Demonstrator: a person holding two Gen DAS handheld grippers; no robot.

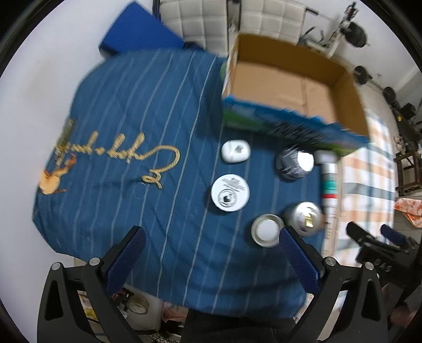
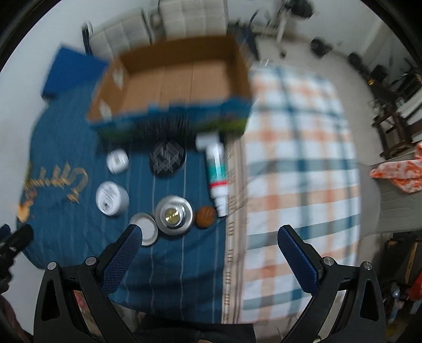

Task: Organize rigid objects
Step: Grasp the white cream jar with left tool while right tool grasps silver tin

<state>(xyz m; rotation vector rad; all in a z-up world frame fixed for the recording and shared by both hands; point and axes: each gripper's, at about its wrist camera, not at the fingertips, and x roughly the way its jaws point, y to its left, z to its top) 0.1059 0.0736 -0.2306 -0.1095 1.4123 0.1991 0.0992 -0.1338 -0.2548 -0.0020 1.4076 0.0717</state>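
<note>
Several small containers stand on a blue striped cloth (image 1: 132, 110) before an open cardboard box (image 1: 284, 84). In the left wrist view: a white case (image 1: 235, 151), a white round tub (image 1: 230, 192), a dark patterned jar (image 1: 295, 163), a silver bottle (image 1: 306, 218), a small grey jar (image 1: 267, 230) and a lying white tube (image 1: 328, 182). My left gripper (image 1: 211, 248) is open above the cloth, near the grey jar. My right gripper (image 2: 208, 242) is open above the cloth's edge; a brown ball (image 2: 205, 216) lies beside the silver bottle (image 2: 173, 215). The box (image 2: 179, 79) is empty inside.
A checked orange and blue cloth (image 2: 298, 168) covers the surface to the right. A blue block (image 1: 139, 29) lies at the far left behind the striped cloth. White padded chairs (image 1: 269, 18) stand behind the box. Dark furniture (image 2: 390, 124) stands at the far right.
</note>
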